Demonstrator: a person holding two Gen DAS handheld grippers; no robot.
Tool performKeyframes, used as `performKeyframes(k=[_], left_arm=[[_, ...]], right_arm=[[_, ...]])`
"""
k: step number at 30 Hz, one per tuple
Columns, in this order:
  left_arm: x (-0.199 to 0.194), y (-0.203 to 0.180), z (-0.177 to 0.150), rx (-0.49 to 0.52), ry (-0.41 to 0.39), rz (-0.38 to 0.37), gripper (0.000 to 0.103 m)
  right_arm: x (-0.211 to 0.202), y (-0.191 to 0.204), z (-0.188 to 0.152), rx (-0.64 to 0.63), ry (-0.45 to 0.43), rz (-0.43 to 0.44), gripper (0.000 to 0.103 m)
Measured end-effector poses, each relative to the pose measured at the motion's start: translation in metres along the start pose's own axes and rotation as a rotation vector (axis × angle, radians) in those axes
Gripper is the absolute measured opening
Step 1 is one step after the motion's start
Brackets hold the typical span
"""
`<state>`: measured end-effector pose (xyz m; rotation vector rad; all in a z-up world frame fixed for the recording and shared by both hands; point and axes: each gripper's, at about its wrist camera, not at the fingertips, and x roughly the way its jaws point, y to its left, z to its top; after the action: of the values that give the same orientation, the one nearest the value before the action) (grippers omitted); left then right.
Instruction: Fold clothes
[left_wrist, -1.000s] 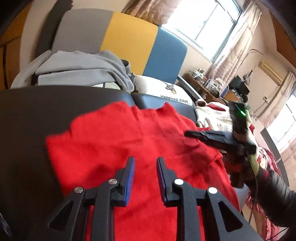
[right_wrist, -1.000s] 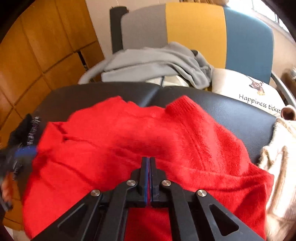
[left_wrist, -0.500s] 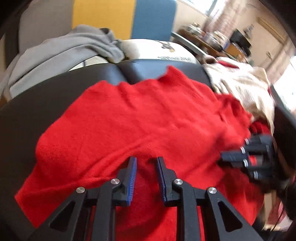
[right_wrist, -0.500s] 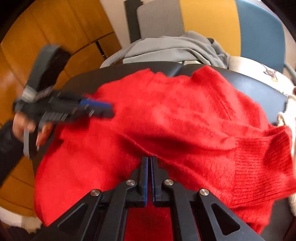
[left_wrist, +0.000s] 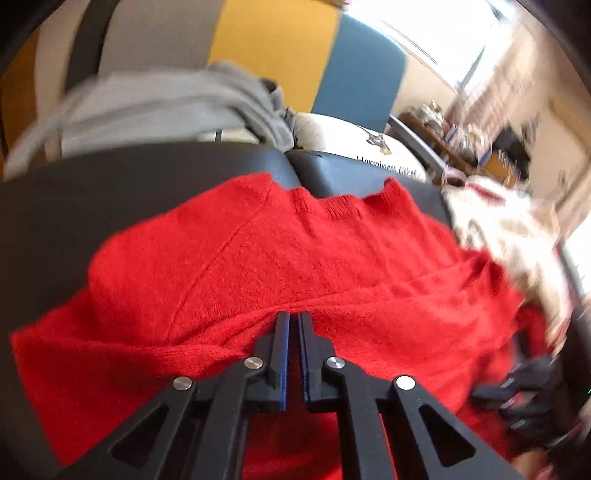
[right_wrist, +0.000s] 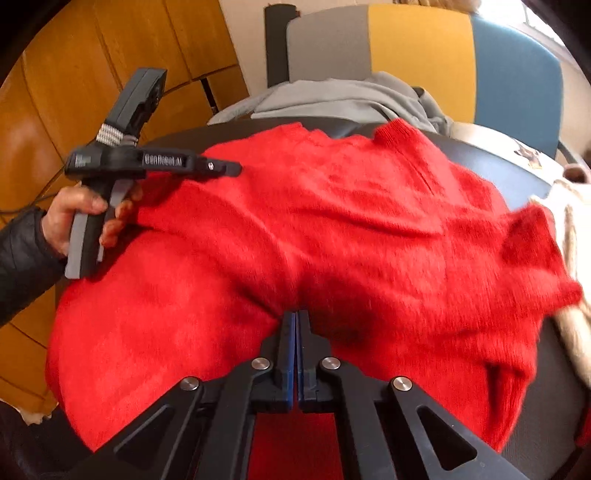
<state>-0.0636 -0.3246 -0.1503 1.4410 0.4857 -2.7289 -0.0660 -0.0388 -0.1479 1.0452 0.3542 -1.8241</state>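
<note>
While the red sweater (right_wrist: 332, 236) lies spread over the black tabletop (left_wrist: 74, 206), neck edge toward the far side, both tools are clamped on raised folds of it. Right tool (right_wrist: 296, 332): fingers together, knit bunched up at the tips near the sweater's near-centre. Left tool (left_wrist: 293, 328): fingers nearly together with a narrow slit between the blue pads, a ridge of knit caught at the tips. In the right wrist view the left tool (right_wrist: 236, 169) shows side-on at the sweater's left part, held by a hand (right_wrist: 79, 212) in a dark sleeve (right_wrist: 22, 258). One sleeve cuff (right_wrist: 535, 254) lies at the right, touching a cream garment (right_wrist: 572, 229). Behind the tabletop, a grey hoodie (left_wrist: 155, 107) sits on a grey-yellow-blue chair (right_wrist: 417, 55). Left wrist view is motion-blurred at the right.
</note>
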Motion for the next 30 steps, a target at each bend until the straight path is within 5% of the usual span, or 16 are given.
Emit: performKeyframes(k=[8,10,11,14,15,16,19,25,30], left_arm=[[0.001,-0.006,0.011,0.064,0.091,-0.006,0.015],[0.002,-0.002,0.013,0.038,0.095,-0.028,0.015],[0.001,0.000,0.012,0.026,0.093,-0.039,0.015],[0.001,0.006,0.010,-0.001,0.081,-0.060,0.015],[0.001,0.007,0.009,-0.009,0.077,-0.065,0.015],[0.002,0.008,0.009,-0.017,0.074,-0.066,0.015],[0.004,0.009,0.008,-0.027,0.065,-0.058,0.015],[0.003,0.010,0.007,-0.042,0.043,-0.053,0.015],[0.000,0.009,0.007,-0.039,0.036,-0.030,0.014]], right_arm=[[-0.021,0.027,0.053,-0.015,-0.061,0.073,0.014],[-0.004,0.040,0.067,-0.051,-0.050,0.070,0.053],[0.005,0.047,0.073,-0.069,-0.044,0.068,0.056],[0.028,0.062,0.087,-0.113,-0.022,0.059,0.055],[0.033,0.063,0.086,-0.115,-0.010,0.051,0.048],[0.038,0.065,0.084,-0.117,0.002,0.043,0.023],[0.052,0.068,0.078,-0.124,0.039,0.020,0.005],[0.049,0.065,0.039,-0.153,0.067,0.027,0.000],[0.045,0.064,0.047,-0.131,0.085,0.055,0.001]])
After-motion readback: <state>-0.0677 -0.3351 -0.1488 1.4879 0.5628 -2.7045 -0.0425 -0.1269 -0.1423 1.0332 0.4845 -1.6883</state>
